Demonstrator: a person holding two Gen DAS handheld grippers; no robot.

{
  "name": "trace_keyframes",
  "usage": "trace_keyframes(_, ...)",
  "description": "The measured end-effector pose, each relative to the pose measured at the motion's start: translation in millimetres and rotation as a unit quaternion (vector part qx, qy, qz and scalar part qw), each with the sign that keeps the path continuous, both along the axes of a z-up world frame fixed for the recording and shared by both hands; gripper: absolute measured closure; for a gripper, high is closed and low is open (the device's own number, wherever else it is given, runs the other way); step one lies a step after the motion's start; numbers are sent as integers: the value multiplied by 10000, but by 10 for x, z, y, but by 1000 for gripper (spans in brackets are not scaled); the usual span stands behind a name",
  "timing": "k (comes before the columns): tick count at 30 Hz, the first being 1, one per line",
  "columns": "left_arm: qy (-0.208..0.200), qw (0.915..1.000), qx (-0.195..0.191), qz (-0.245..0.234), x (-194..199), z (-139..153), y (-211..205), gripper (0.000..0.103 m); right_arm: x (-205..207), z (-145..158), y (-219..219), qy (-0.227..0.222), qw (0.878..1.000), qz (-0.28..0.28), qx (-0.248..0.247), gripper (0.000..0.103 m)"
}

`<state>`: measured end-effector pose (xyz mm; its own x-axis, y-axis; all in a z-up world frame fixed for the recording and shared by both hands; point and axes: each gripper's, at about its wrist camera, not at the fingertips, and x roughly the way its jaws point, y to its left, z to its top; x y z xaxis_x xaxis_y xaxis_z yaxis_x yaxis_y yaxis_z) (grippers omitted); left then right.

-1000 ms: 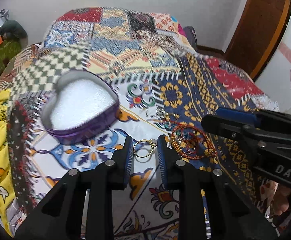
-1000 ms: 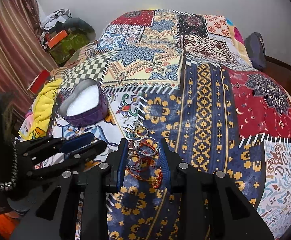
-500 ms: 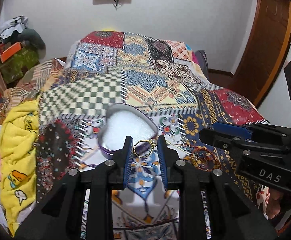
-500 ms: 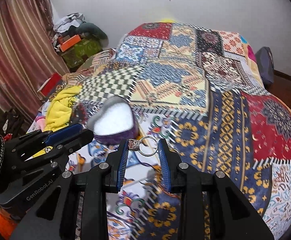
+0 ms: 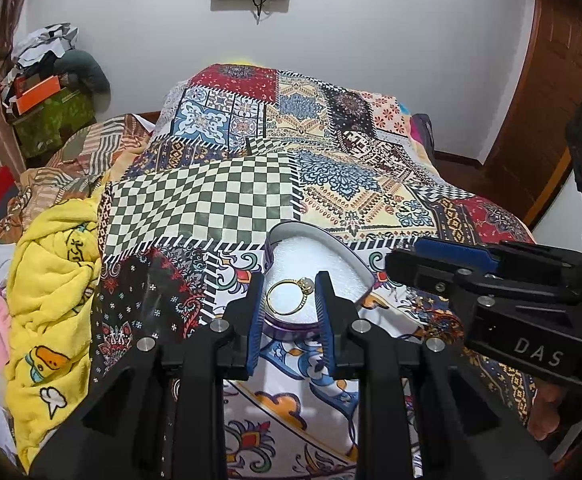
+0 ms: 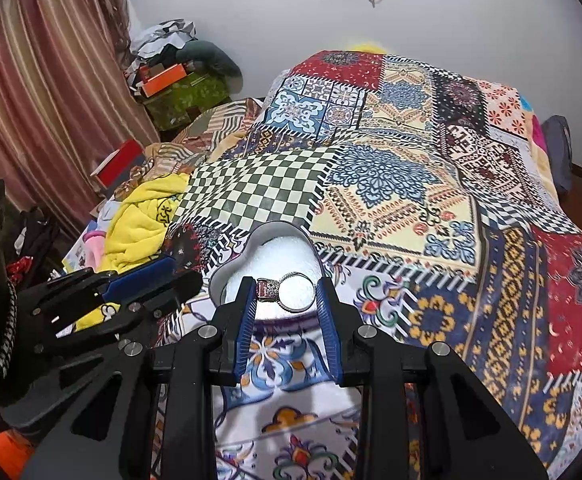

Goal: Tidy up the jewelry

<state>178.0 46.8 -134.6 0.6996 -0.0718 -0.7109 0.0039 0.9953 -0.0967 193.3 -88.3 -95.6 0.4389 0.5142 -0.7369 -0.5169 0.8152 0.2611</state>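
Note:
My left gripper [image 5: 289, 294] is shut on a gold ring [image 5: 289, 297] with a small pale stone and holds it over the near part of a purple heart-shaped box [image 5: 347, 258] with a white lining. My right gripper [image 6: 287, 295] is shut on a silver ring [image 6: 287, 291] with a pink-stone top and holds it over the same box [image 6: 235, 258]. The box sits on the patchwork bedspread [image 5: 219, 200]. Red and orange bangles [image 5: 445, 326] lie on the spread to the right, partly hidden behind my right gripper body.
A yellow printed blanket [image 5: 51, 280] is heaped at the bed's left side. Boxes and clothes [image 6: 175, 84] pile up by the striped curtain [image 6: 43, 80]. A wooden door [image 5: 551, 120] stands at the right.
Both grippers have lifted with their rings and moved left from the bangle pile to above the heart-shaped box. Both views tilted up toward the wall.

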Motion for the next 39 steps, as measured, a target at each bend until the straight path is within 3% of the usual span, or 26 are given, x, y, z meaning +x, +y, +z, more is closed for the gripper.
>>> trace_keyframes(11,180,9997,10,-162,239,-249,-1,79,248,-151,130,182,9998,25,9,75)
trace_keyframes(27,319,9994,-71,-151,321,-359,17,79,366,-230,191,449,9988,165,56,73)
trace_keyframes(30,328,9993,-89,-162,314,-364,14,75,364,-212,165,415,9990,130,53,64)
trace_keyframes(39,224,9997,34,-111,245,-282,-15,64,310,-69,-14,277,9995,-59,136,63)
